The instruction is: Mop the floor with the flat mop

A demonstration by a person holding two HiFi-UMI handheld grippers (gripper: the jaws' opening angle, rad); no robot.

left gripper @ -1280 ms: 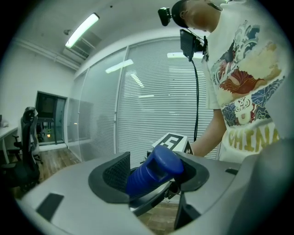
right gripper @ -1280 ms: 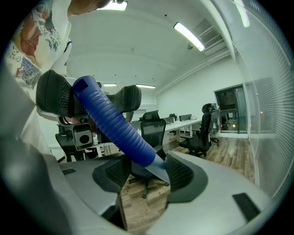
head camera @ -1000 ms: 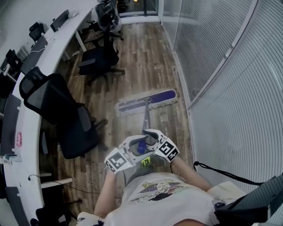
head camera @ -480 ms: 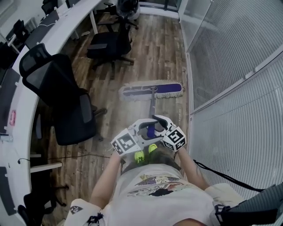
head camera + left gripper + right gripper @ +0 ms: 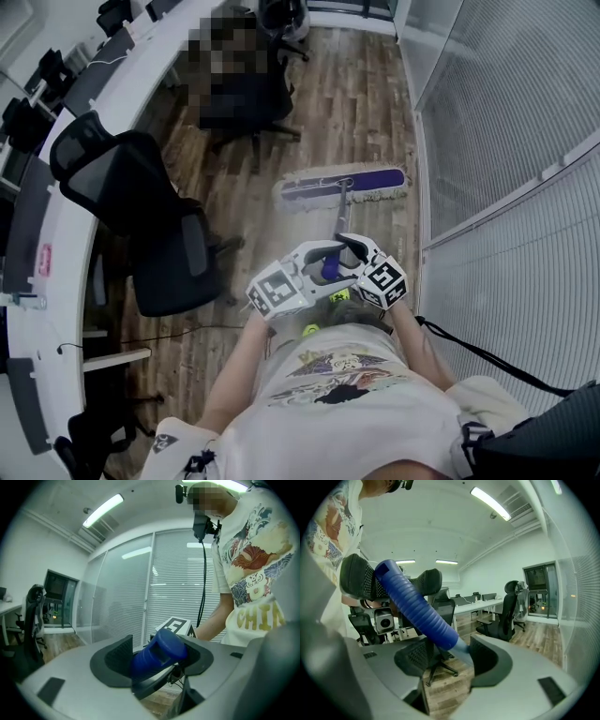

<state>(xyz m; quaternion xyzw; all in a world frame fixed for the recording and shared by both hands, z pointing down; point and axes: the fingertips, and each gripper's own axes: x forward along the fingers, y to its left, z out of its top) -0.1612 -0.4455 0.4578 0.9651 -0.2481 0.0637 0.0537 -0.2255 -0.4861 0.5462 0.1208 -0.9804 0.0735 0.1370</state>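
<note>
A: Where is the mop, and who holds it?

B: The flat mop head lies on the wooden floor, above my two tools in the head view. Its long axis runs across the frame, left to right, and the handle comes from its middle down the frame to me.

A: And the tools?

B: The left tool is clenched on the top end of the blue grip. The right tool sits lower on the handle, so it is the nearer one to the head. Its jaws stand apart around the thin part of the handle, which leans on one pad, and I see floor between it and the other.

A: What does the next stroke turn on?

B: I judge the head must travel along the handle's line, up the frame. The glass wall is just beside its right end and the office chair is well apart on the left, so I should push straight.
</note>
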